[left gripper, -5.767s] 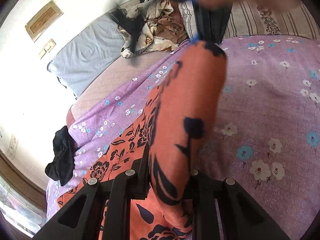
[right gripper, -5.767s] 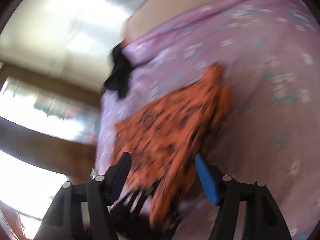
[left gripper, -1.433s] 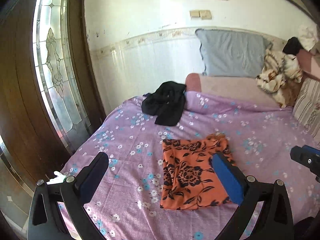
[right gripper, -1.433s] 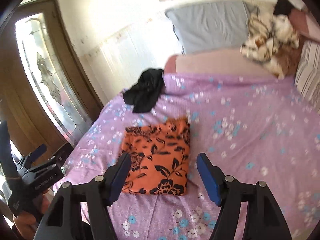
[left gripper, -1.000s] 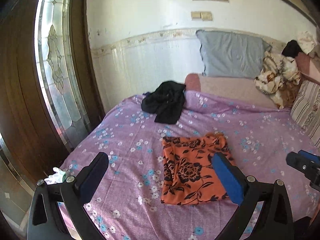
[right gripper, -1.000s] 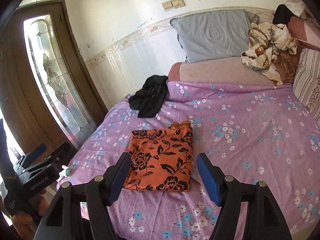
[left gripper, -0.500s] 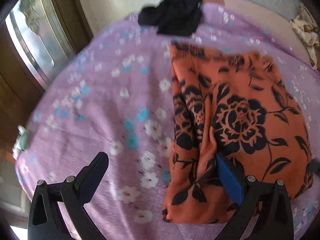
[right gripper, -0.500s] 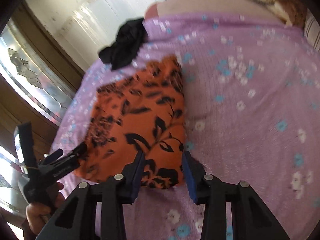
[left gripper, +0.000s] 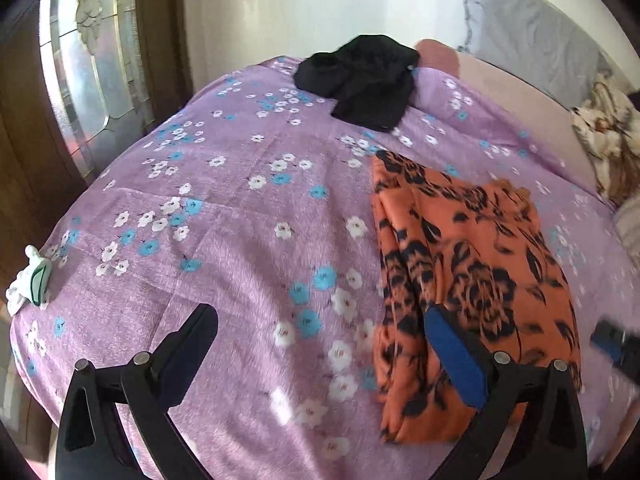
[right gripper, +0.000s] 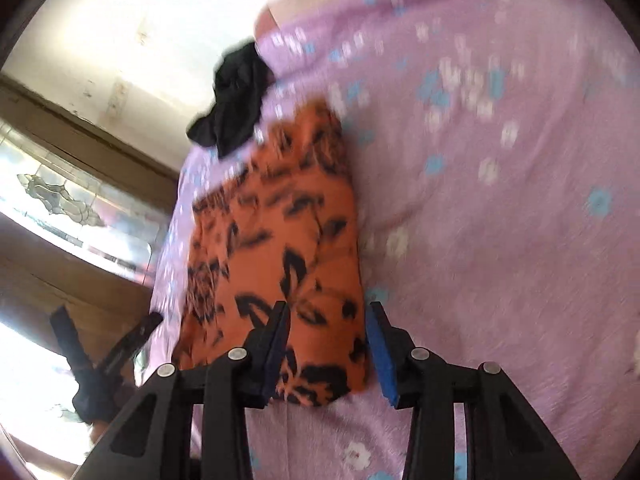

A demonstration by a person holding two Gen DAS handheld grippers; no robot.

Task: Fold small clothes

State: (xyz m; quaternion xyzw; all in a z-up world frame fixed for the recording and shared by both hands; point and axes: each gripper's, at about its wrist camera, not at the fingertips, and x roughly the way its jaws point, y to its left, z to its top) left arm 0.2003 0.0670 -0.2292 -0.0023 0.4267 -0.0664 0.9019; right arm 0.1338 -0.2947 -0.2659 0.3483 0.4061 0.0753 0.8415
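White crumpled cloth (left gripper: pixel 29 282): soft, at the bed's left edge.
Bed (left gripper: pixel 224 208): lilac sheet, matte weave, white and blue flower print.
Left hand-held gripper (left gripper: pixel 320 344): black frame, blue pad; jaws wide, nothing between them, right finger over the garment's left part.
Black garment (left gripper: pixel 362 80): limp heap, far end of the bed.
Orange garment (left gripper: pixel 472 280): thin fabric, black rose print, folded into a rectangle, flat on the bed; long axis runs from the near edge toward the pillow (left gripper: pixel 532 36).
Right hand-held gripper (right gripper: pixel 327 342): jaws have just been closing, now narrow, astride the garment's near right corner; contact unclear.

Orange black-floral garment (left gripper: pixel 472 276) folded rectangular, flat on bed.
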